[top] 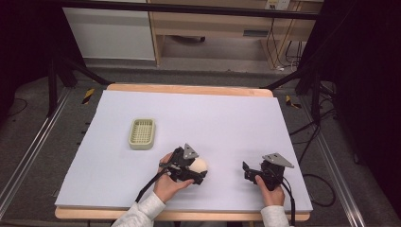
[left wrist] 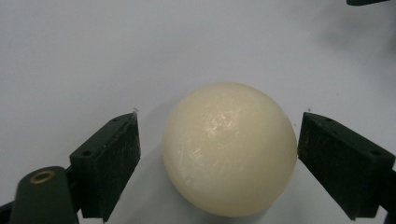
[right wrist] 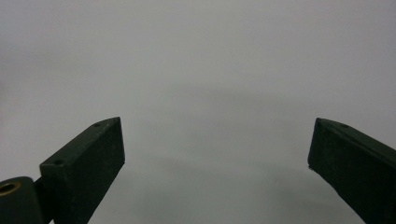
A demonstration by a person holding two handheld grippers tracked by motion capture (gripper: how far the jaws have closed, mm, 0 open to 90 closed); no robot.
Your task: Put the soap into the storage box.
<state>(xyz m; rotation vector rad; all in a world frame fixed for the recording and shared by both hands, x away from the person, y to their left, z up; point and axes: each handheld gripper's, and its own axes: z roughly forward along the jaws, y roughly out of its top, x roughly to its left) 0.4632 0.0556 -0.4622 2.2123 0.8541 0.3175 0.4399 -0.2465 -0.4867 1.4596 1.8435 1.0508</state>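
Left gripper is sitting low over the table, jaws spread wide, with the ball lying between them. In the left gripper view the right jaw is touching or all but touching the ball's side; the left jaw is standing clear of it, a gap showing. The cream ball is resting on the white surface, not lifted. In the high view the ball is lying near the front edge, left of centre, just beside the left gripper. Right gripper is resting to the right, well apart, jaws spread on nothing. A basket is sitting farther back left.
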